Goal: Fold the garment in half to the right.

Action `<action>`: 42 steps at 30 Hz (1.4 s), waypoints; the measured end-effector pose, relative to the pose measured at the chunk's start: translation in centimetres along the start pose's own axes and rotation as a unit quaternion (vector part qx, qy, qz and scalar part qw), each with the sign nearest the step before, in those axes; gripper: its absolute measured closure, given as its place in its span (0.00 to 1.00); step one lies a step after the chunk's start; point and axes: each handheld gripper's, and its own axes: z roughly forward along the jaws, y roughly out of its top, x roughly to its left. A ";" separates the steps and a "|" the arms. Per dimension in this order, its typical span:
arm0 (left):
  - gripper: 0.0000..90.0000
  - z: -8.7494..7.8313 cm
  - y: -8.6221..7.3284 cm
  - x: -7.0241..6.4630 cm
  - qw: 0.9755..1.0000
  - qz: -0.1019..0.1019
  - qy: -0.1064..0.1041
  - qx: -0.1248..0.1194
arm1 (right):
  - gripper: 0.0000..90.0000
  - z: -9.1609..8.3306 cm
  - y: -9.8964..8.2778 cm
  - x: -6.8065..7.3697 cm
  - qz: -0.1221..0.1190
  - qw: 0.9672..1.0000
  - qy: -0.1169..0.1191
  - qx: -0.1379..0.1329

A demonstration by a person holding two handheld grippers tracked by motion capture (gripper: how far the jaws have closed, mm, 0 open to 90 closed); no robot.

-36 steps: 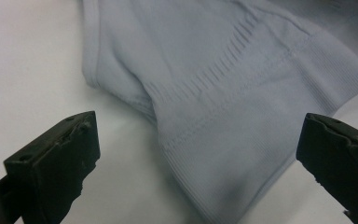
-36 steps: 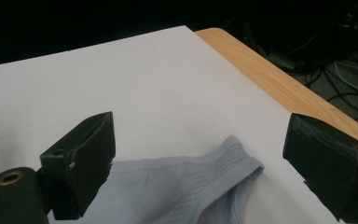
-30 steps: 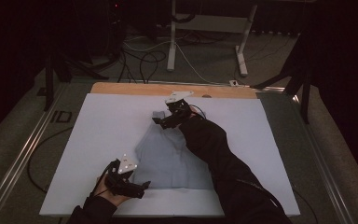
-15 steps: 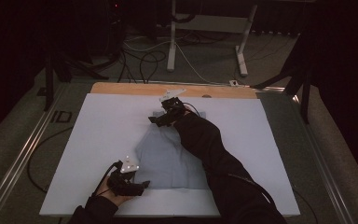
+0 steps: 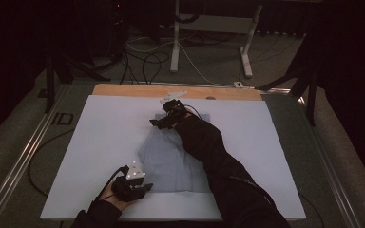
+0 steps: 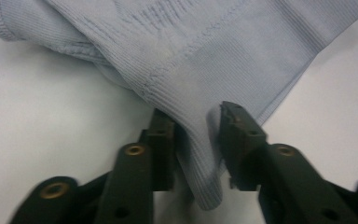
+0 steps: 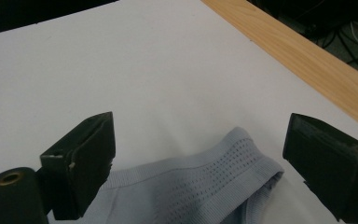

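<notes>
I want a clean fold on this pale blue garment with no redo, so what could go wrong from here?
The left gripper, whose jaws have just been closing, has only a thin pinched ridge of the garment near its corner between them; that little fabric may slip out on lifting. The right gripper stands wide open over the ribbed hem, not yet gripping, so a pull from the left alone could drag and bunch the cloth across the white board.

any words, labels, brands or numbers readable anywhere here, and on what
None can be read.
The garment shows ribbed knit and stitching, no tag or print.
The left gripper and right gripper have plain black jaws with no marking.
The white board and the wooden edge are blank.
</notes>
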 end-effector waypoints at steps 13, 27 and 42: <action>0.96 -0.6 0.9 -0.6 0.999 0.027 0.000 -0.030 | 0.10 1.0 0.6 -1.0 0.036 0.999 -0.009 0.021; 0.96 -0.8 0.9 -0.6 0.999 0.032 0.003 -0.042 | 0.31 3.3 1.8 -1.4 0.089 0.991 -0.051 0.084; 0.96 -0.8 0.8 -0.8 0.999 0.035 0.007 -0.041 | 0.54 6.7 2.2 -0.4 0.108 0.973 -0.131 0.154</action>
